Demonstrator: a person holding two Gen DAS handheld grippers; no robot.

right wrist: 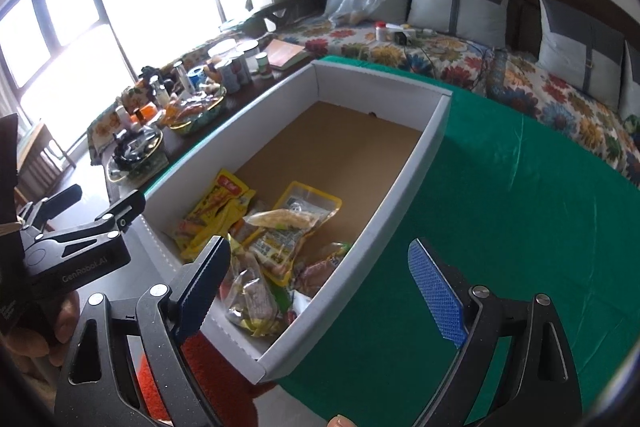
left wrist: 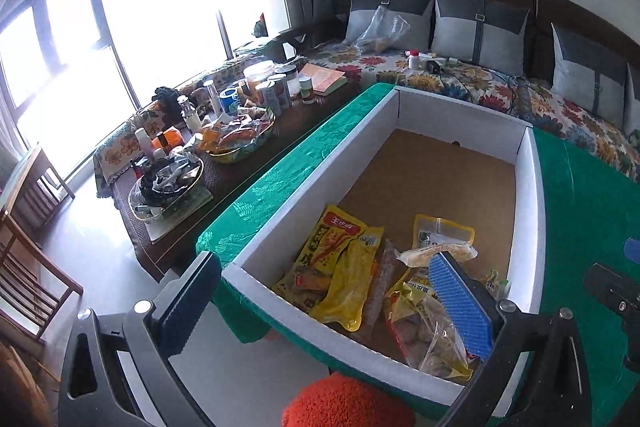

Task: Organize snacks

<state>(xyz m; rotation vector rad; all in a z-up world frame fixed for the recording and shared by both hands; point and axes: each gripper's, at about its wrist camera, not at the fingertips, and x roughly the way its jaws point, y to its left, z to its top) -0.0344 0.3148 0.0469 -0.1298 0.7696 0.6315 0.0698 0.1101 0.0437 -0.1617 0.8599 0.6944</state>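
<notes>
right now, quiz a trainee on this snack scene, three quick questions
1. True or false: the left gripper holds a snack packet.
2. Where do the snacks lie in the box: A near end, B far end, C spread evenly?
3. What colour is the cloth under the box?

Key: 1 false, it is open and holds nothing; 2 A; 3 green.

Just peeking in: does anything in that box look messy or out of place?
Nothing is spilled or torn. The snack packets lie overlapping in a heap at the near end of the white box, leaving its far half bare.
</notes>
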